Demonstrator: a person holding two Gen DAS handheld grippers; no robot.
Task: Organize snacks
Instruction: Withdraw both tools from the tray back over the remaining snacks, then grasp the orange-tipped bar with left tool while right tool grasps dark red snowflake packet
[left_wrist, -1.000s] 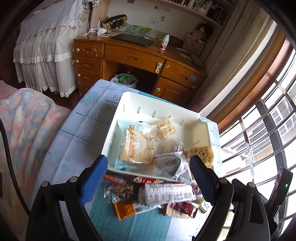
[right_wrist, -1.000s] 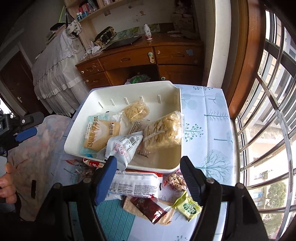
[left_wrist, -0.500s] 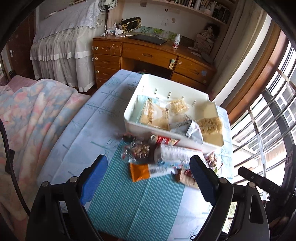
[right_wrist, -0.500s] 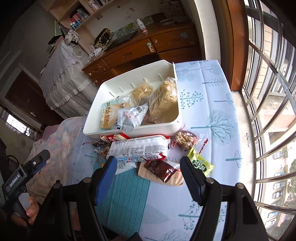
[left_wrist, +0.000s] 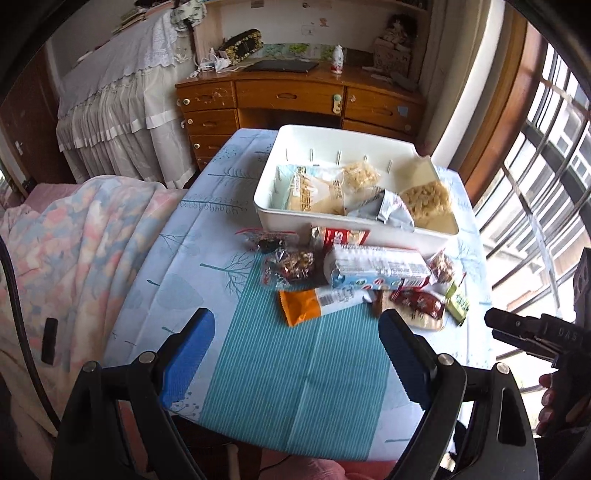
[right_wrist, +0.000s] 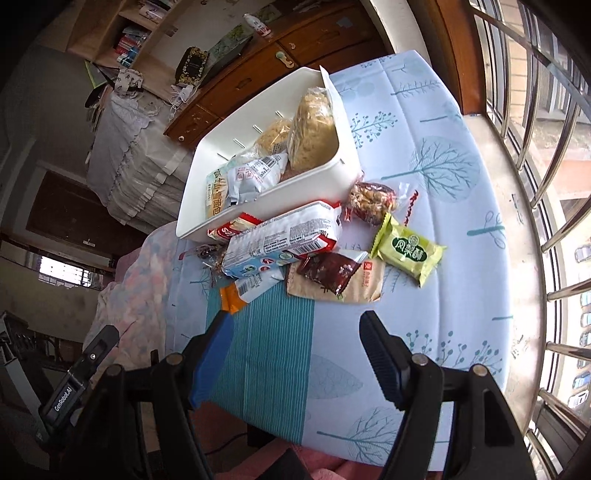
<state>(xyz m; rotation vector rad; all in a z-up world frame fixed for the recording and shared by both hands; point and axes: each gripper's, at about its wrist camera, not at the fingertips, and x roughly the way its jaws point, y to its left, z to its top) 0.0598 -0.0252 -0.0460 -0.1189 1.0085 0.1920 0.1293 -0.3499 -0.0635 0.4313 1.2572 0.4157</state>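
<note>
Right wrist: green packet bears illegible characters.

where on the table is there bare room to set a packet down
The striped mat is bare between the grippers and the orange packet. The cloth toward the window is bare past the green packet. It is crowded against the white bin.

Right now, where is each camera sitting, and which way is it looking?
Left wrist: sits on the left hand-held gripper, looking down over the teal mat at the snack pile and white bin; its open blue-padded fingers show, plus the other gripper and fingertips at far right.
Right wrist: sits on the right hand-held gripper, tilted, looking down at the green packet and the bin; its open fingers show.
Both see the white bin, the long white biscuit pack and the wooden desk.
</note>
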